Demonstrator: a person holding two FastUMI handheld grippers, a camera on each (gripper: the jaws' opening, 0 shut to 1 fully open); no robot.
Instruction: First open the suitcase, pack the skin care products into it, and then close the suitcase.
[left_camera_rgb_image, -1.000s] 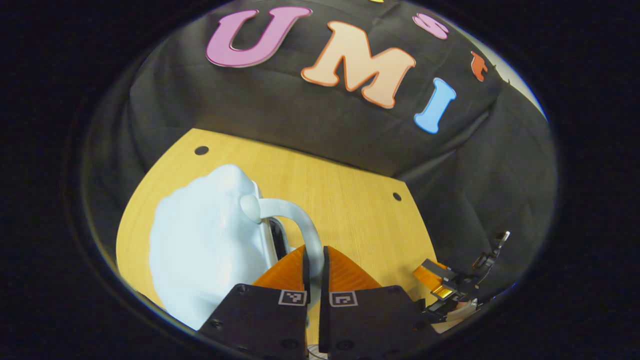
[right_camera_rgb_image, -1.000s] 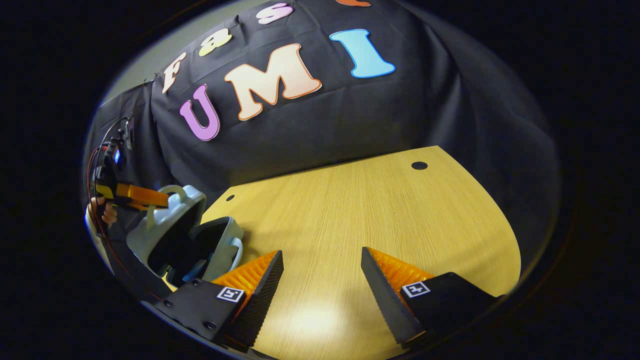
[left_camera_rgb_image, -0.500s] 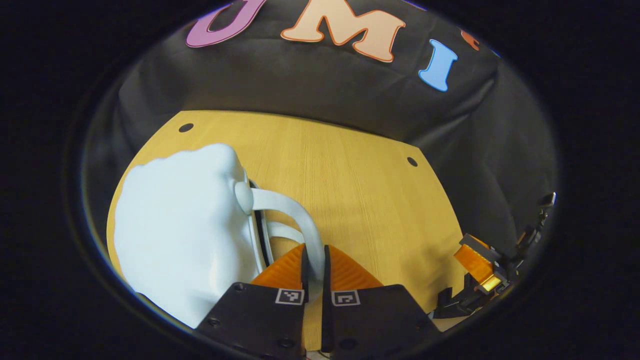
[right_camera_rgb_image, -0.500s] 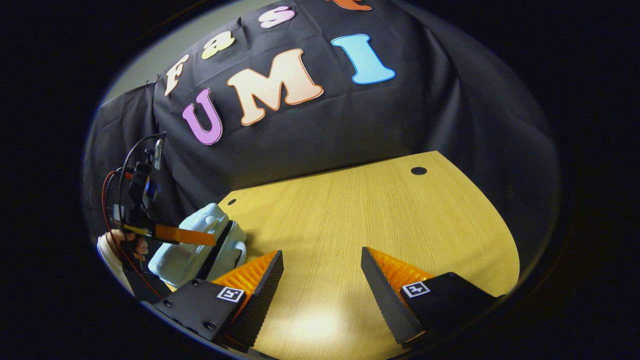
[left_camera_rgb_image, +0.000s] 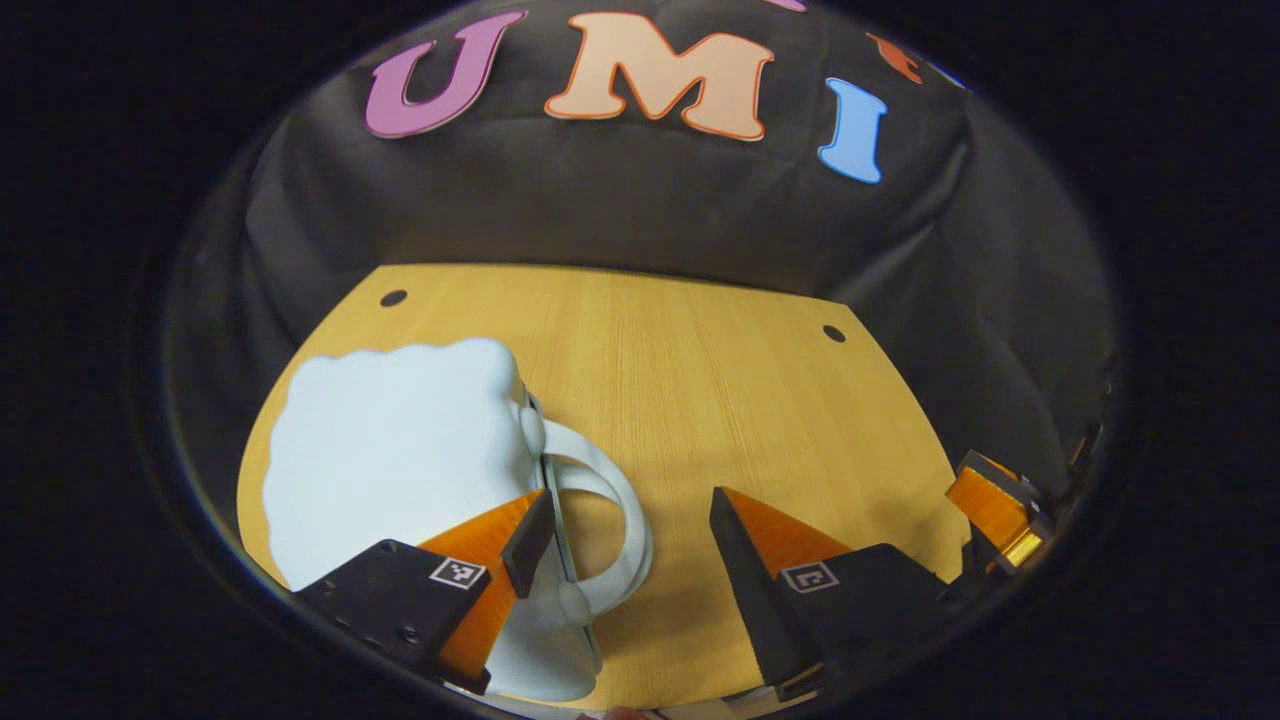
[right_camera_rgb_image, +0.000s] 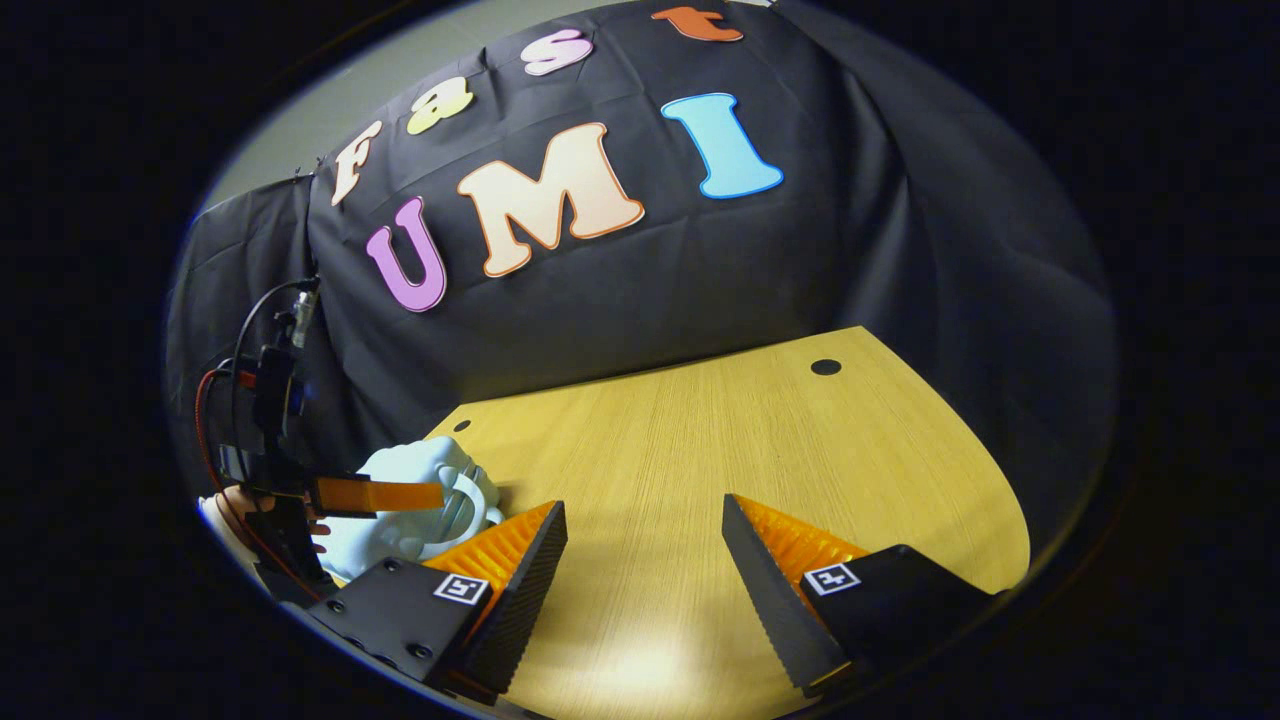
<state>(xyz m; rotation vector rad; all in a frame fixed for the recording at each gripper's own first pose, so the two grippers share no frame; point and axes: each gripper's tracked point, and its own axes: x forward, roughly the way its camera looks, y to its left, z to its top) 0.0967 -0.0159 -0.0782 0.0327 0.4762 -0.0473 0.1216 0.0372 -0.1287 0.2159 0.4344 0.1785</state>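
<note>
left gripper (left_camera_rgb_image: 620, 535): jaws spread wide, gripping nothing; handle loop between them, free of both fingers.
suitcase (left_camera_rgb_image: 400, 450): pale blue shell, lid down, halves meeting, under the left finger; closing step apparently done.
handle (left_camera_rgb_image: 615, 510): arched, free.
right gripper (right_camera_rgb_image: 645, 545): jaws parted, empty, over bare table (right_camera_rgb_image: 760, 440), well apart from suitcase.

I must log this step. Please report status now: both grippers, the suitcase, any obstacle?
Left gripper open, straddling the suitcase handle. Right gripper open over bare table. Light blue suitcase closed, lying flat. No obstacle seen.
</note>
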